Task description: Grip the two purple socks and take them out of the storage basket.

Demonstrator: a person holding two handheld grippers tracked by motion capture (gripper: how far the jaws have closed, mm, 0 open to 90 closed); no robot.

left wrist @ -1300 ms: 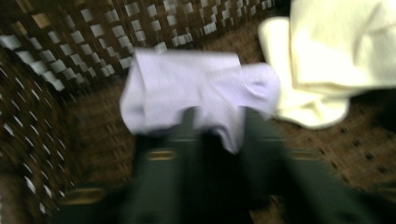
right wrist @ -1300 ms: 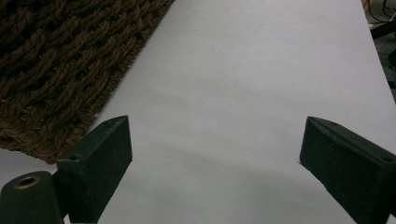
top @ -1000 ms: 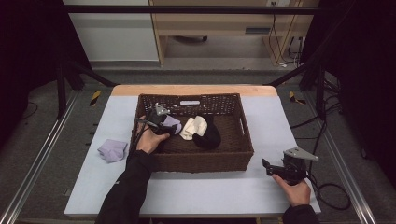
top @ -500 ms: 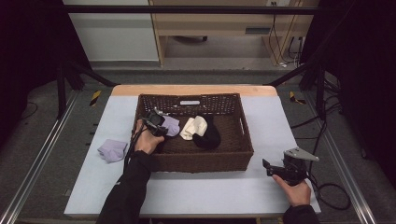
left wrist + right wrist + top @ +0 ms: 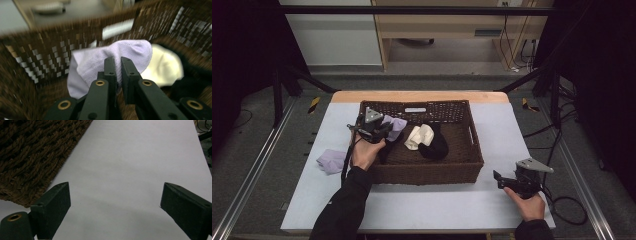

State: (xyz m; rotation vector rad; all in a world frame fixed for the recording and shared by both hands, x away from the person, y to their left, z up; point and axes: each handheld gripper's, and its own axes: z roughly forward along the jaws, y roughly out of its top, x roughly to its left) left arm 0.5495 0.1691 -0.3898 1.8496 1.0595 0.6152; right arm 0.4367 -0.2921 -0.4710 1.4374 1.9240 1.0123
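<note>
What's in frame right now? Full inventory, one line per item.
wicker basket: 1, dark brown, centre of the table
table: 1, pale grey top with a wooden far edge, under everything
lavender sock: 1, lavender, clamped in the left gripper over the basket's left end
second lavender sock: 1, lavender, lying on the table left of the basket
cream sock: 1, cream, inside the basket near its middle
black sock: 1, black, inside the basket, touching the cream sock on its right
left gripper: 1, black, jaws pinched on the lavender sock
right gripper: 1, black, jaws wide apart, held over the bare table right of the basket
</note>
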